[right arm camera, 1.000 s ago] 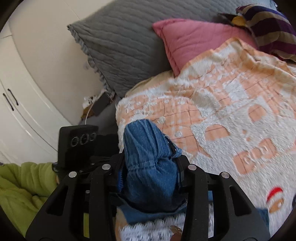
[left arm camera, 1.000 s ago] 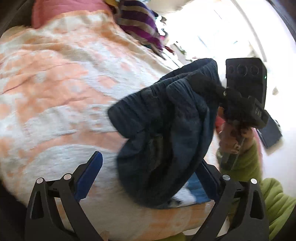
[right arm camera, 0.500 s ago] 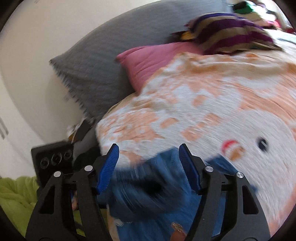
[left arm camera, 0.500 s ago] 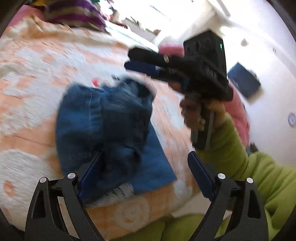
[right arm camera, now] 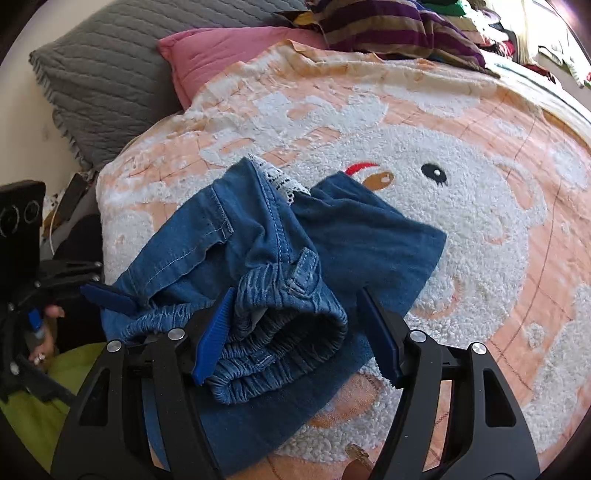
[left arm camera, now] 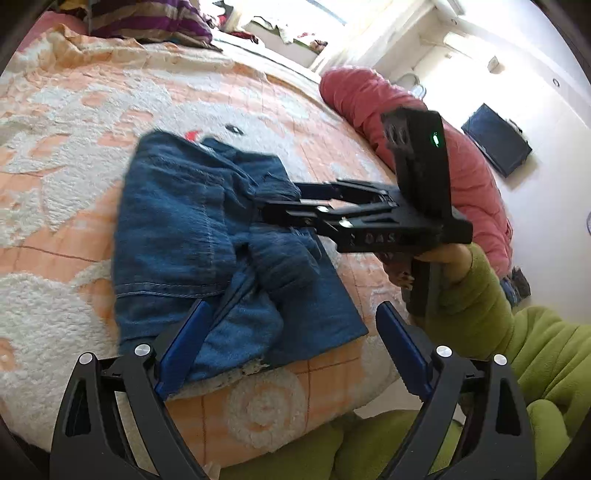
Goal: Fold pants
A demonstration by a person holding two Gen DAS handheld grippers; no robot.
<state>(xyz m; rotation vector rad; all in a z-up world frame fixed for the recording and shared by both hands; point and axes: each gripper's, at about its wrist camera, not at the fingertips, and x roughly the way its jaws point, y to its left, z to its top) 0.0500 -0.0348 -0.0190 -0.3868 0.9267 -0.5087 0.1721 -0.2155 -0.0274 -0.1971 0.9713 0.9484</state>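
Pants (right arm camera: 258,258): blue denim, bunched in a loose heap on the bed (right arm camera: 480,258), near its front edge, toward the pillow end. They lie on an orange-and-white fleece blanket (left arm camera: 74,184) with a snowman face. Elastic waistband (right arm camera: 280,347) faces the right wrist camera; a strip of white lace (right arm camera: 280,181) shows at the far side of the heap.

Left gripper (left arm camera: 288,328): jaws wide apart, nothing between the pads; it hovers over the front edge of the bed, with the near edge of the pants below it.

Right gripper (right arm camera: 295,325): jaws partly apart, straddling the waistband fold. The pads do not press on the cloth.

Grey pillow (right arm camera: 99,81) and pink pillow (right arm camera: 221,55) at the head of the bed; striped cloth (right arm camera: 399,29) at the far edge.
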